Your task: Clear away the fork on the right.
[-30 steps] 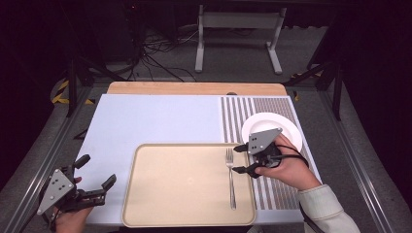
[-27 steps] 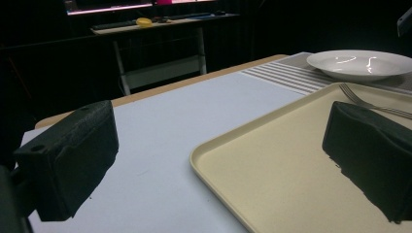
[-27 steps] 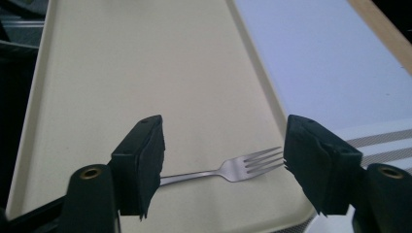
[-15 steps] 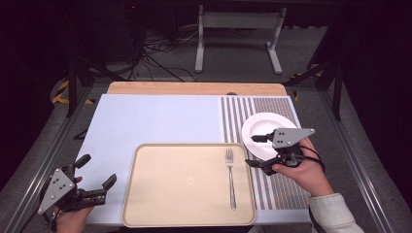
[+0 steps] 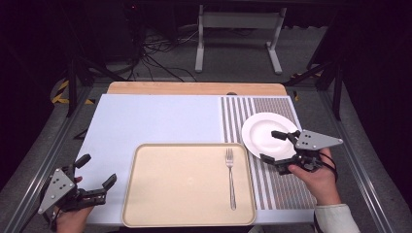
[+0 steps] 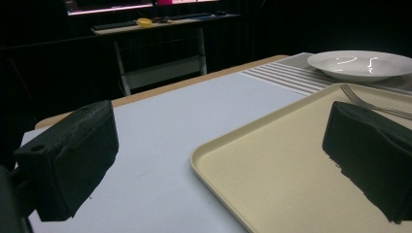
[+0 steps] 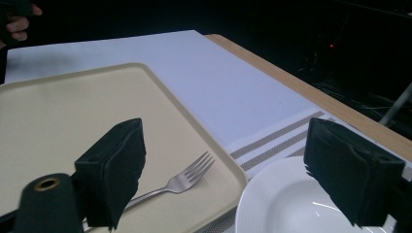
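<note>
right gripper [image 5: 275, 146]: jaws spread, empty, straddling near rim of plate [image 5: 270, 133] | fork [image 5: 230, 177] on tray [image 5: 184, 213], just left of the jaws, long axis near-to-far | left gripper [image 5: 96, 174]: jaws spread, empty, far off | right nearer

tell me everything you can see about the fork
The fork is a plain, shiny metal one with four tines and a slim handle. It lies flat inside the beige tray, near the tray's right edge, tines pointing away from the person and handle toward them, roughly parallel to that edge. Nothing grips it: the right gripper is open over by the white plate, apart from the fork. The tray floor is its sole contact.
</note>
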Demonstrator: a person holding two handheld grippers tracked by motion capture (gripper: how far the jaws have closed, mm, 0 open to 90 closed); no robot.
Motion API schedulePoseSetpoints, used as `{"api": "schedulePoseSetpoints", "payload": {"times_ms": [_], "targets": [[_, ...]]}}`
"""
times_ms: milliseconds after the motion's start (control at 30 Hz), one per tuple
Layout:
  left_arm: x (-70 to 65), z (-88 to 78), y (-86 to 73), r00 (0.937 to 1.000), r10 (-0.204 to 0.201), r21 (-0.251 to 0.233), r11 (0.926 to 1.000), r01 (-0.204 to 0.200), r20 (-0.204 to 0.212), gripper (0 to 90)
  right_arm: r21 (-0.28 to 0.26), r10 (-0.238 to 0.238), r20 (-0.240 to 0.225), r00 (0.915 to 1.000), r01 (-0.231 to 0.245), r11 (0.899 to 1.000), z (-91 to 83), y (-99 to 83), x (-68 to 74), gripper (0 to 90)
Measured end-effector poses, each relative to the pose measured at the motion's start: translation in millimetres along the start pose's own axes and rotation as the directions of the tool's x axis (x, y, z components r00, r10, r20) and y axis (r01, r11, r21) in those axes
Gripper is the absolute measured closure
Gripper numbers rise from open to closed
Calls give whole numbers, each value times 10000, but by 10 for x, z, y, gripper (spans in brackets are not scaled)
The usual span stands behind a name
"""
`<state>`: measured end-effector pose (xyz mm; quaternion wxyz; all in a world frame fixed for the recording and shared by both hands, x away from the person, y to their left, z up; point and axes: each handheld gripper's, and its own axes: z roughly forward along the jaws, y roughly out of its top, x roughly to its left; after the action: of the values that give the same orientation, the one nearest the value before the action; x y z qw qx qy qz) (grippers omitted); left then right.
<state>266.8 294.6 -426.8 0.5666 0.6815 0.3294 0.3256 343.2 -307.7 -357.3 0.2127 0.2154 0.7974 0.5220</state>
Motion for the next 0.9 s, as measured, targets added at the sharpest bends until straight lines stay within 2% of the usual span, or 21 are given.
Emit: {"api": "schedulePoseSetpoints", "payload": {"times_ms": [333,400,600,800,900], "targets": [[2,0,-3,10000,-10,-47,10000,10,-26,6,-590,625,608,9962,-589,9965,-138,-228,-44,118],[1,-1,-2,10000,-3,-39,10000,2,-34,6,-734,752,870,9934,-689,9949,-171,-337,-47,111],[6,-1,-3,10000,31,-50,10000,-31,-24,6,-852,1201,1043,9873,-1114,9901,-194,-535,-48,98],[9,0,-4,10000,40,-83,10000,-39,5,7,-968,1418,1257,9819,-1302,9868,-183,-717,-58,89],[6,-5,-4,10000,75,-73,9999,-75,12,7,-830,1542,1331,9790,-1441,9861,-170,-798,-75,88]]}}
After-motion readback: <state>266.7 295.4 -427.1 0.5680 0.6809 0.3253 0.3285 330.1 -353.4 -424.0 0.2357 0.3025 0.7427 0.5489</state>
